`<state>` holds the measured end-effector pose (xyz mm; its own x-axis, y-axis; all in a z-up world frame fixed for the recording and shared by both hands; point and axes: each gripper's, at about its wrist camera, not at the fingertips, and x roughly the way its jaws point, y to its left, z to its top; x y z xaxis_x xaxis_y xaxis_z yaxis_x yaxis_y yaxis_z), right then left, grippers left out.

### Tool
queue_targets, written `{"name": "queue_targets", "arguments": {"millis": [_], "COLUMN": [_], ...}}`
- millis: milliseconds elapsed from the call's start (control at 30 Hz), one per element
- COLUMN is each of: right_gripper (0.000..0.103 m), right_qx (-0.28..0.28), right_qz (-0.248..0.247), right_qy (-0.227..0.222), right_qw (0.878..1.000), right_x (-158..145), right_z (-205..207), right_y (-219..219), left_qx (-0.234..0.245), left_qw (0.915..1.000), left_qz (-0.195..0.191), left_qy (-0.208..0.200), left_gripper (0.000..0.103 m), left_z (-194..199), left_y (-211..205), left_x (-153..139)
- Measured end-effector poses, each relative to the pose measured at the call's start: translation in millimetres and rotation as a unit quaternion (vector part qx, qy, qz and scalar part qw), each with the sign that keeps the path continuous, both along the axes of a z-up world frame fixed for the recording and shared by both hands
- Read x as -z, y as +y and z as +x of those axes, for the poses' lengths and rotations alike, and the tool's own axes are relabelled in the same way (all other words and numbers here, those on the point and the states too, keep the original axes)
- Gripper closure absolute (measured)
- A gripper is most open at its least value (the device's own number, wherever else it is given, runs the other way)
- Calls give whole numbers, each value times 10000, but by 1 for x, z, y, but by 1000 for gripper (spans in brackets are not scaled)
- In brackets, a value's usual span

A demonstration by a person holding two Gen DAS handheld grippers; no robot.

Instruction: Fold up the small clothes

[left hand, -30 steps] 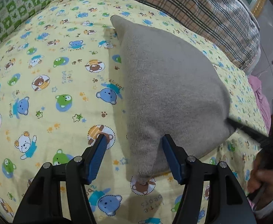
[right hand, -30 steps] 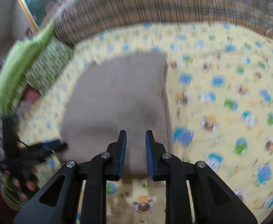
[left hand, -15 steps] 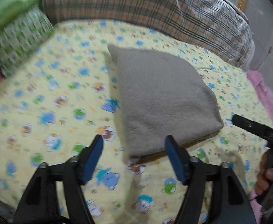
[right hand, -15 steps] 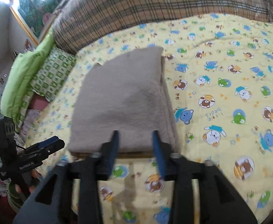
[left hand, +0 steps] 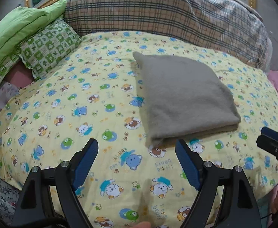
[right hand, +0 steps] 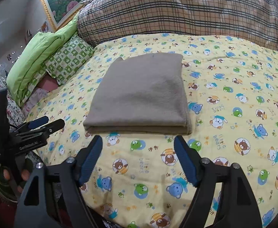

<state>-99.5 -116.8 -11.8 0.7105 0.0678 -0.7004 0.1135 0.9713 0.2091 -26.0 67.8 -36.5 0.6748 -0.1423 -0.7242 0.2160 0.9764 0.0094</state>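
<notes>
Grey fleece garment (left hand: 184, 98), folded into a flat rectangle, is left lying on the yellow bear-print bedsheet (left hand: 81, 114), since both the left gripper (left hand: 137, 163) and the right gripper (right hand: 138, 159) have been drawn back, jaws opening and empty, so the fold seems finished.

We see a folded garment (right hand: 140, 95) of soft, matt, fuzzy grey-brown knit on a thin printed cotton sheet (right hand: 234, 114), smooth and matt. Behind lies a woven plaid quilt (right hand: 177, 11), beside a sleek green pillow (right hand: 38, 57). Our grippers' fingers (right hand: 89, 159) are matt black plastic with ribbed blue pads and shiny metal screws.
</notes>
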Motion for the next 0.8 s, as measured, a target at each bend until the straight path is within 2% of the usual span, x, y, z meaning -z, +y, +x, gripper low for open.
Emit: {"name": "queue_targets", "arguments": {"millis": [133,400,633,800], "right_gripper": [23,23,20,20], "right_qx": [73,283,193,120], "right_qz": [-10,26,-173,-225], "right_qy": [134,322,383,586], "right_qw": [9999,9991,9989,9980], "right_x": [5,8,9,15], "right_z": [5,25,44,60], "right_y": [-3,-15,-8,-7], "left_qx": [30,-33,-43,-130], "left_qw": [9998,9986,9986,9984], "left_qz": [148,520,530,547], "left_qy": [105,17,-1,92], "left_gripper": [20,20,20,19], "left_z": [7,25,38,51], "left_y": [-7,-19,-25,-25], "left_x": [2,-3,-2,1]}}
